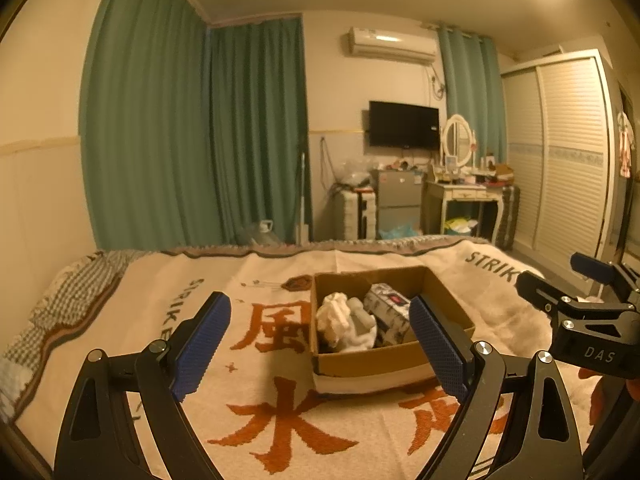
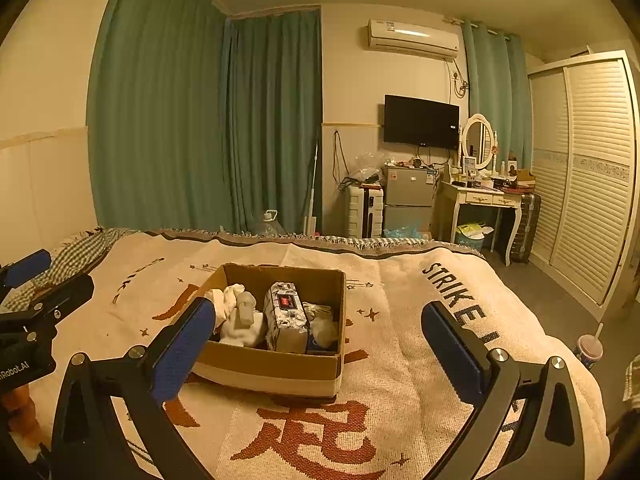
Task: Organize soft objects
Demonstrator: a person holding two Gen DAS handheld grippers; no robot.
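Both grippers hover low over the bed, pointing slightly down toward the far wall, side by side. Left gripper (image 1: pixel 320 340): jaws spread wide, nothing betw. the blue pads (image 1: pixel 202 342), not touching anything. Right gripper (image 2: pixel 320 350): jaws also wide apart, empty, pads clear of the box.

Cardboard box (image 2: pixel 276 364) sits mid-bed on the cream blanket (image 2: pixel 400 360) w/ orange characters. Inside it: white cloth bundle (image 2: pixel 240 316) at left, patterned tissue pack (image 2: pixel 286 316) in the middle, upright-ish on its long side, and another pale cloth (image 2: pixel 324 326) at right.

Left wrist view: box (image 1: pixel 372 360) lies ahead-right, partly behind the right-side pad; the right gripper's body shows at the right edge, w/ "DAS" lettering. The right-hand cloth isn't visible there.

Right wrist view: box lies ahead-left, near corner behind the left-side pad; the left gripper's body shows at the left edge. Only this view shows a lidded cup w/ straw (image 2: pixel 588 350) on the floor, right of the bed.
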